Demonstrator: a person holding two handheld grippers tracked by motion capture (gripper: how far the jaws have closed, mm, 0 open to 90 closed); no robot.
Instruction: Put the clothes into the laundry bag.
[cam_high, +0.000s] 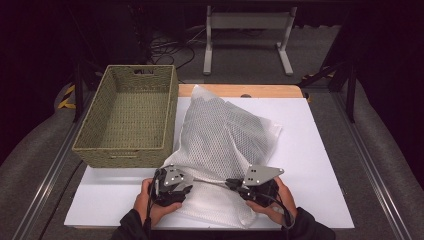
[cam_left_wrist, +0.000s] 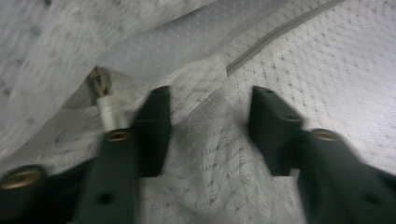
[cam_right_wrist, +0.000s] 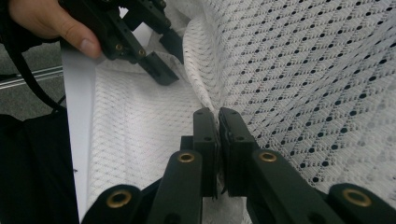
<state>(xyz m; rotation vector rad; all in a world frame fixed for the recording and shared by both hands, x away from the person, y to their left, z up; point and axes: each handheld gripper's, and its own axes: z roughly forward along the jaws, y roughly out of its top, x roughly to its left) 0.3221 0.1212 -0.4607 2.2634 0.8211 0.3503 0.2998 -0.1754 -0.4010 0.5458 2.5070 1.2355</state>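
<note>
A white mesh bag (cam_high: 220, 145) lies on the white table top (cam_high: 320, 150), stretching from the far wooden edge down to the near edge, where both grippers meet it. It is puffed up in the middle and flatter at its near end. A zipper line (cam_left_wrist: 280, 32) runs along the fabric in the left gripper view, and a small metal zipper pull (cam_left_wrist: 100, 86) with a white tab sits just beside the gripper's left jaw.

The right gripper (cam_right_wrist: 218, 116) is clenched on a fold of the mesh at the bag's near right part; its two jaws stand pressed together with the fabric pinched between them. The left gripper (cam_left_wrist: 210, 116) is released: its jaws stand wide apart, with a ridge of mesh rising between them, not squeezed. In the high view the left gripper (cam_high: 172, 187) and the right one (cam_high: 255, 187) sit near each other over the bag's near end, each held by a hand (cam_high: 147, 202) in a dark sleeve.

A woven green basket (cam_high: 95, 130) stands on the table's left side, touching or just beside the bag's left edge.
</note>
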